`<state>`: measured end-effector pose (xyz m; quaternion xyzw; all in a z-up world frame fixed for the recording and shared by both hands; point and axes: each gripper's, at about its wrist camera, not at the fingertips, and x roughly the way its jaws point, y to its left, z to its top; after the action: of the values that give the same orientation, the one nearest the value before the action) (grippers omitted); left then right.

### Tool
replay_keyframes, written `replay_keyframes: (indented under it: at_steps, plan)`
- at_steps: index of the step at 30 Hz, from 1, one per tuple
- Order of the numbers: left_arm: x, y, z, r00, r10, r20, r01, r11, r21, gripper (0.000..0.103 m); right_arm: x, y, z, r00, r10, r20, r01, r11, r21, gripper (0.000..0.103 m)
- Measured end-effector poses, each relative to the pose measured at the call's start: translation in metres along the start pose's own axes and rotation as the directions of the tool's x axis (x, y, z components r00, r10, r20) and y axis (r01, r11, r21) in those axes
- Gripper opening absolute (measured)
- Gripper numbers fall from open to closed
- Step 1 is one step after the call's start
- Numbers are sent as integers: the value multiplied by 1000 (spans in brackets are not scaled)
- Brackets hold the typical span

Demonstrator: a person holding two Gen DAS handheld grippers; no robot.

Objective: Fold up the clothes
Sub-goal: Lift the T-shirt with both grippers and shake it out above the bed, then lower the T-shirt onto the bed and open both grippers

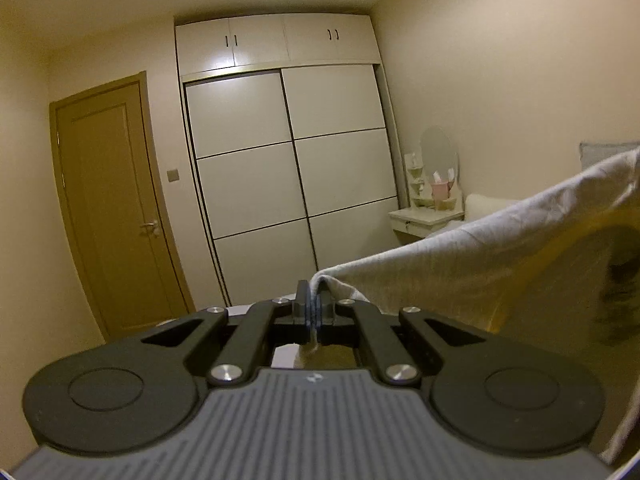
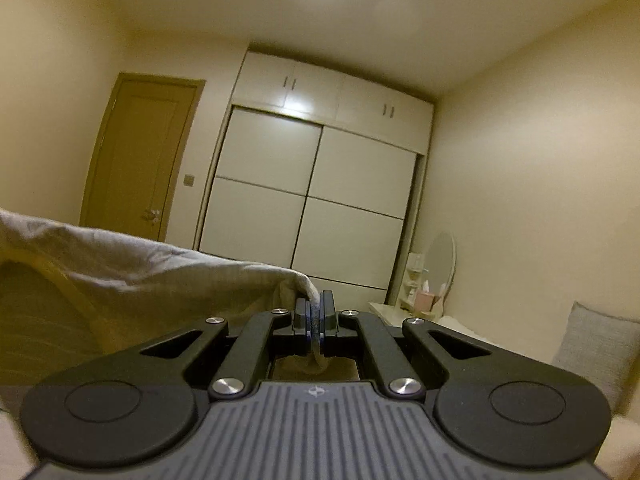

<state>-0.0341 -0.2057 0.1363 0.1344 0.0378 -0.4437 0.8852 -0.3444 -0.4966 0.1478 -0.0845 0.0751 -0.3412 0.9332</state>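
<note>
A light grey garment (image 1: 472,264) with a yellow inner edge is held up in the air between both grippers. My left gripper (image 1: 314,306) is shut on one corner of it, and the cloth stretches away to the right in the left wrist view. My right gripper (image 2: 315,312) is shut on another corner of the garment (image 2: 140,268), which spreads off to the left in the right wrist view. A short tail of fabric hangs down behind each pair of fingers. The lower part of the garment is out of sight.
A white sliding wardrobe (image 1: 288,152) fills the far wall, with a brown door (image 1: 112,200) to its left. A small white dressing table with a round mirror (image 1: 438,160) stands at the right. A grey cushion (image 2: 596,344) lies at the far right.
</note>
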Motion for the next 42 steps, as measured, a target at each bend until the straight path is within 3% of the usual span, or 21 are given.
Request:
replay_keyframes:
  at_steps: [4, 7, 10, 12, 14, 16, 19, 21, 23, 25, 29, 30, 32, 33, 34, 36, 37, 38, 39, 40, 42]
  plan:
    - [92, -15, -21, 994, 1, -111, -2, 1000, -10, 1, 115, -5, -42, 990, 62, -127, -65, 998, -19, 1]
    - [194, -40, -67, 966, 8, -260, -13, 1000, -16, 1, 230, -2, -106, 954, 120, -276, -128, 992, -10, 1]
    - [299, -63, -134, 908, -8, -419, -25, 997, -74, 1, 344, 15, -183, 891, 169, -421, -187, 982, -2, 1]
    - [368, -72, -185, 854, -26, -520, -55, 989, -140, 12, 414, 29, -237, 836, 185, -517, -225, 974, -15, 3]
    - [424, -75, -229, 798, -22, -602, -109, 978, -180, 22, 449, 35, -272, 801, 185, -570, -231, 973, -9, 16]
    - [453, -81, -263, 746, 20, -666, -172, 972, -163, 19, 471, 39, -300, 775, 179, -607, -225, 974, 1, 24]
    - [451, -89, -285, 708, 14, -707, -192, 966, -173, 28, 500, 43, -338, 734, 183, -655, -223, 974, 22, 47]
    - [433, -94, -302, 683, -16, -730, -181, 965, -191, 30, 491, 45, -350, 698, 236, -676, -258, 964, 70, 47]
    - [424, -102, -311, 650, -81, -756, -142, 964, -225, 30, 469, 47, -370, 619, 311, -721, -304, 941, 145, 47]
    - [426, -121, -324, 615, -138, -776, -83, 968, -238, 30, 462, 58, -393, 518, 362, -775, -362, 914, 185, 44]
    - [457, -149, -343, 547, -249, -800, 44, 962, -270, 29, 456, 93, -439, 252, 425, -869, -473, 838, 272, 27]
    - [468, -154, -347, 535, -263, -803, 63, 960, -272, 29, 461, 100, -445, 224, 425, -877, -493, 826, 274, 27]
    - [491, -164, -356, 512, -289, -809, 100, 955, -278, 29, 478, 108, -450, 228, 427, -875, -522, 812, 261, 26]
    - [501, -166, -359, 512, -295, -807, 107, 954, -281, 29, 490, 105, -445, 269, 443, -856, -520, 814, 258, 23]
    - [509, -159, -353, 553, -274, -787, 72, 957, -282, 29, 502, 101, -436, 335, 456, -824, -511, 823, 248, 24]
    - [524, -146, -341, 629, -225, -744, 2, 958, -287, 30, 520, 86, -412, 516, 456, -725, -466, 860, 209, 25]
    - [532, -139, -336, 664, -198, -721, -33, 956, -292, 30, 526, 77, -400, 583, 451, -675, -435, 876, 209, 29]
    - [538, -132, -329, 696, -170, -697, -68, 951, -301, 31, 531, 68, -389, 627, 448, -637, -407, 886, 223, 32]
    - [538, -122, -322, 723, -149, -675, -103, 942, -318, 35, 534, 60, -379, 658, 444, -609, -387, 892, 233, 33]
    - [534, -115, -315, 737, -139, -662, -119, 937, -329, 37, 534, 55, -374, 668, 440, -600, -381, 895, 233, 33]
    - [521, -104, -307, 747, -123, -654, -132, 936, -326, 42, 530, 51, -372, 655, 440, -614, -386, 894, 229, 34]
